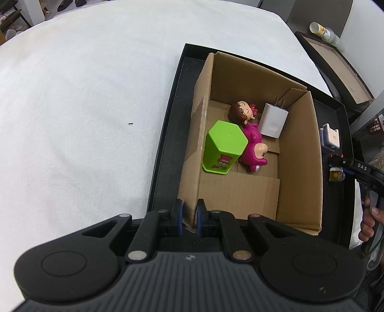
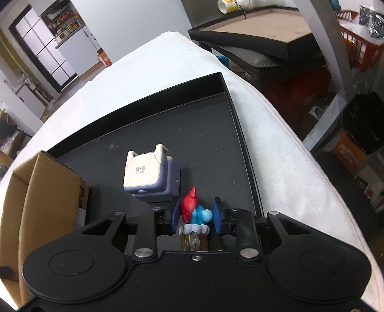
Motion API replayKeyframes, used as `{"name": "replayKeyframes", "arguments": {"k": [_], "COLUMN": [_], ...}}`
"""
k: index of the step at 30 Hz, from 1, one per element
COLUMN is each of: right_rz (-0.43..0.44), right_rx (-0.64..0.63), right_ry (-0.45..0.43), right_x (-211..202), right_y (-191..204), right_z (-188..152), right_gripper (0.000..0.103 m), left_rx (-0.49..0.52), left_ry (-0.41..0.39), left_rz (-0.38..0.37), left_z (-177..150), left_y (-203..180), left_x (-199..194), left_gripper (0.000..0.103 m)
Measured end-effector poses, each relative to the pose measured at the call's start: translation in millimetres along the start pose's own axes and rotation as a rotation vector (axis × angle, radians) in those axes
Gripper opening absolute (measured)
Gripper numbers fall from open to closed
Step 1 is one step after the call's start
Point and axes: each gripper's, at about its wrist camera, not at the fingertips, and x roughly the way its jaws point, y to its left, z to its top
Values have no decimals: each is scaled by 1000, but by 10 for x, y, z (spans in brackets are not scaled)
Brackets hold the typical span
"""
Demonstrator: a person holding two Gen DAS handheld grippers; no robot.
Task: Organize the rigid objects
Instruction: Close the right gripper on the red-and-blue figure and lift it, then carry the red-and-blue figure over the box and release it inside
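Observation:
A cardboard box (image 1: 300, 153) stands in a black tray (image 1: 168, 134). Inside lie a green hexagonal tub (image 1: 224, 146), a pink figurine with a brown-haired head (image 1: 249, 144) and a white charger plug (image 1: 273, 120). My left gripper (image 1: 189, 216) is shut on the box's near wall. In the right wrist view my right gripper (image 2: 195, 216) stands around a small blue and red figurine (image 2: 194, 211) on a clear base, pads beside it, slightly apart. A white and lilac cube toy (image 2: 148, 177) lies just beyond it on the tray (image 2: 204, 134).
The tray sits on a white cloth-covered table (image 1: 84, 108). The box's corner (image 2: 43, 199) shows left in the right wrist view. A second black tray (image 2: 264, 31) with a cup (image 2: 228, 6) stands off the table's far right edge.

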Motion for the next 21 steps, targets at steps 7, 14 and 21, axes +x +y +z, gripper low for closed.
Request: {"name": "replayKeyframes", "arguments": {"k": [7, 14, 21], "right_rz": [24, 14, 13], "right_rx": [41, 65, 80], "right_ry": [-5, -20, -41], "right_x": [-191, -377, -522], "right_y": [-10, 41, 126], "right_z": [13, 48, 66], "right_gripper": [27, 26, 26], "left_rx": [6, 8, 14], "left_ry": [-4, -6, -10], "left_rz": [-6, -14, -23], "left_z": [5, 2, -7], "left_y": [13, 28, 32], "left_x": [-16, -24, -36], "left_gripper": [10, 10, 10]}}
